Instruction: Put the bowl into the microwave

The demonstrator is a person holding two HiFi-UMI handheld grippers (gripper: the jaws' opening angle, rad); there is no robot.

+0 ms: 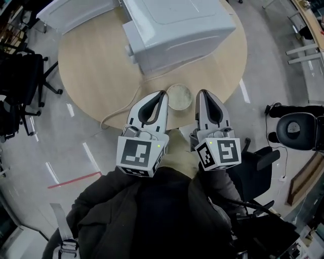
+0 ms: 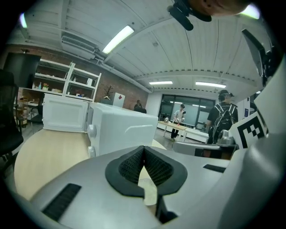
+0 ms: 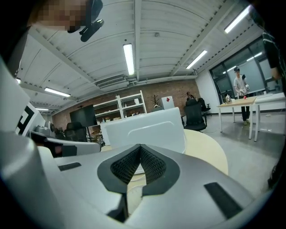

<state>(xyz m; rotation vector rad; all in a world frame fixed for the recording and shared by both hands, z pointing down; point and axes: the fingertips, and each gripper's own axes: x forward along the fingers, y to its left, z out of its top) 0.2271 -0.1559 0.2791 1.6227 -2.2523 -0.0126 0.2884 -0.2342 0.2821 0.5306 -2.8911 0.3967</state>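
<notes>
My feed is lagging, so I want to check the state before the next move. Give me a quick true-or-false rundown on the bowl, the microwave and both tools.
1. The bowl stands on the table, outside the microwave. True.
2. The left tool grips the bowl. False: it is shut on nothing.
3. The microwave door is open. True.
4. The right tool has its jaws wide apart. False: they are shut, with nothing between them.
</notes>
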